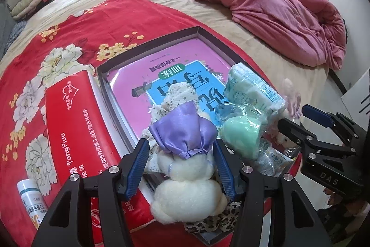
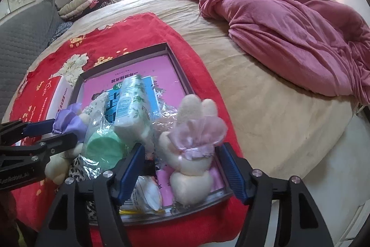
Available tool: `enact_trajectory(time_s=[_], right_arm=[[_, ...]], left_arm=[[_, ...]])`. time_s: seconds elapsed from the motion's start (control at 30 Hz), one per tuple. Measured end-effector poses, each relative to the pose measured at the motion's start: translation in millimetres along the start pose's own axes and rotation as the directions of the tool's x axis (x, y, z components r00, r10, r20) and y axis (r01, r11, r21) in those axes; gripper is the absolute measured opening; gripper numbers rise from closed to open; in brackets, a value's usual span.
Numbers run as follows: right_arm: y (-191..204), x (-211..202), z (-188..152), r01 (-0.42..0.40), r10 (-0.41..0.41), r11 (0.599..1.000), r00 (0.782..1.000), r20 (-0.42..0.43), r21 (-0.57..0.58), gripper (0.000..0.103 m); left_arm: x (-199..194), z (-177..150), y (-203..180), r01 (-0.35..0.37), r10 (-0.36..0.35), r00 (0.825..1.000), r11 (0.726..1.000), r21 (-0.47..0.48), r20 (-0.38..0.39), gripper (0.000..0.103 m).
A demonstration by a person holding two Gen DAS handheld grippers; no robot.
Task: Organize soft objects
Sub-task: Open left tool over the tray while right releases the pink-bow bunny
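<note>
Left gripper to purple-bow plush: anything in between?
Nothing visible. The left gripper is open with its fingers on either side of the purple-bow plush. The green sponge sits beside it, outside the fingers.

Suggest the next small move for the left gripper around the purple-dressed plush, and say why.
Probably close the left gripper on the purple-dressed plush. Its blue fingers flank the toy's body on both sides with small gaps, so nothing seems gripped yet. The plush lies at the near edge of the tray, among other soft items.
</note>
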State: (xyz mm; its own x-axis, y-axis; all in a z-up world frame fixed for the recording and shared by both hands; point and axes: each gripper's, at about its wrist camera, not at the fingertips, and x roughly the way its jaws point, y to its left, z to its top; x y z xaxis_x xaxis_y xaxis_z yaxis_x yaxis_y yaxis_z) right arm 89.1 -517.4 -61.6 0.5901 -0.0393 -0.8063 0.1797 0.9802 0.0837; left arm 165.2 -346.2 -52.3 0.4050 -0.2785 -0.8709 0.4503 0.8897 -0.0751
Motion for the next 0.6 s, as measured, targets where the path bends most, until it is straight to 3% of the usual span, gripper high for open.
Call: enact_trajectory(time_s=[0.2,0.6], right_arm=[[-5.3,-5.1,-3.0,-0.001,0.000,1.000,1.000,0.008,0.012,0.069],[1.6,-5.3,-0.2,0.002,-0.002,1.000,1.000,0.021,0.008,0.073]], left_arm=[[1.1,0.5,-2.4,0.020,-0.020,1.000,1.000,-0.003,0.006,0.065],[9.2,2.6,3.6,0.026,-0.026,1.000,0.999,-0.024,0.000,0.065]])
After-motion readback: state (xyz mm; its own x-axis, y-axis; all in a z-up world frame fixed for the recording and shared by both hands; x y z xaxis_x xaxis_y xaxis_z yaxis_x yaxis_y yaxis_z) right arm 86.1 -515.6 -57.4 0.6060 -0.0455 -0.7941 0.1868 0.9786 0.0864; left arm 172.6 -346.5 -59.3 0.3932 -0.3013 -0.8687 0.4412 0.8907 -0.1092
